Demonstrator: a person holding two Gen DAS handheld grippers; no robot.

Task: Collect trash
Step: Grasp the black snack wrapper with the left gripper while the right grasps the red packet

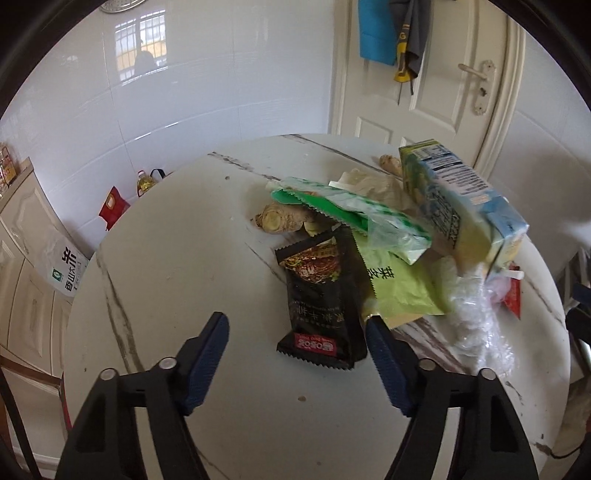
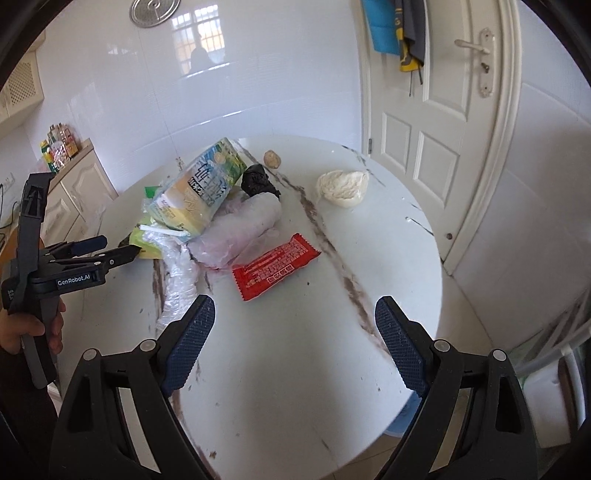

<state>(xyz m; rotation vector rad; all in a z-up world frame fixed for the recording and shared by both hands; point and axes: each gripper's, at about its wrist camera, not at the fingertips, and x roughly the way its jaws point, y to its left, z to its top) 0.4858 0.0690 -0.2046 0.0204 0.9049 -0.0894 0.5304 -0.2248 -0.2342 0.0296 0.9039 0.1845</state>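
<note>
Left fingers point(image 1: 207, 365): apart, holding nothing
Right fingers point(image 2: 192, 343): apart, holding nothing
Black wrapper point(image 1: 321, 306): long axis toward left gripper point(image 1: 295, 363)
Red wrapper point(image 2: 275, 271): lies diagonally

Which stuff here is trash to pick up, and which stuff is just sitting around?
Trash to collect:
black snack wrapper
red wrapper
drink carton
green wrappers
clear crumpled plastic
crumpled tissue
black bag

Just lying about:
ginger pieces, perhaps scraps
door
hanging clothes
oil bottle
rice bag
</note>
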